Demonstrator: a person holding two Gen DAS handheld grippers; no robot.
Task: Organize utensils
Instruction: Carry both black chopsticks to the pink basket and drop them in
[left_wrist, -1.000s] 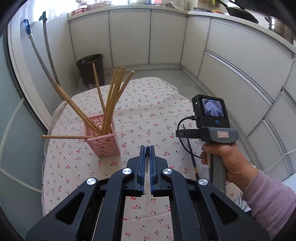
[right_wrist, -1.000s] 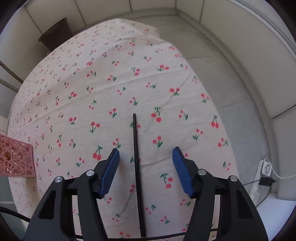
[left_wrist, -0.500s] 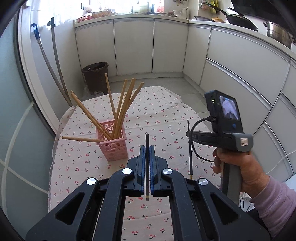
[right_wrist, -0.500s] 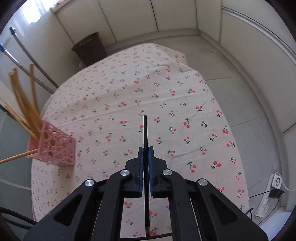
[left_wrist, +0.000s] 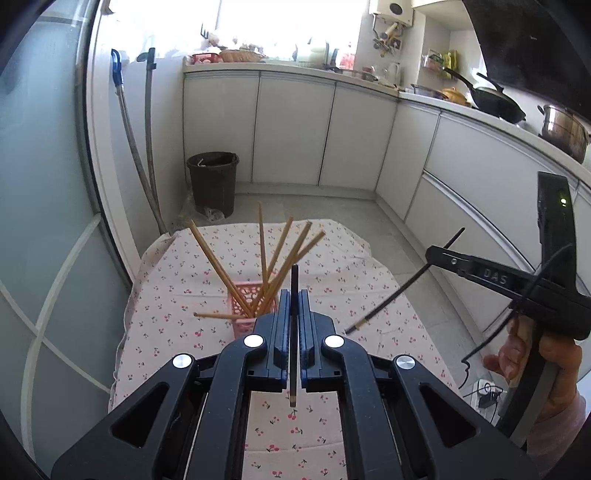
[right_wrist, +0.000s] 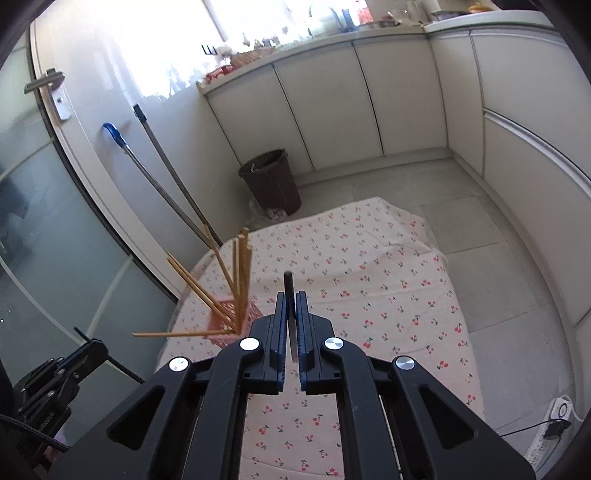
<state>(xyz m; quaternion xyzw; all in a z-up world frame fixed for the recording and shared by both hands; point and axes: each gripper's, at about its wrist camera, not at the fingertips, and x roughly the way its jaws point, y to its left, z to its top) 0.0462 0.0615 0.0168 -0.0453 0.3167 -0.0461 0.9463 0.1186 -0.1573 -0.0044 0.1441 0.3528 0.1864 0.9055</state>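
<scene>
Two dark chopsticks are off the table, one clamped in each tool: the left gripper (left_wrist: 292, 314) pinches its black chopstick (left_wrist: 294, 291) upright, and the right gripper (right_wrist: 291, 317) pinches the other chopstick (right_wrist: 289, 286), likely so both can drop tip-first into the pink basket (left_wrist: 245, 299) at 11 o'clock. Splayed wooden chopsticks (left_wrist: 275, 260) crowd its mouth. Cherry tablecloth (left_wrist: 332, 266) lies below.
</scene>
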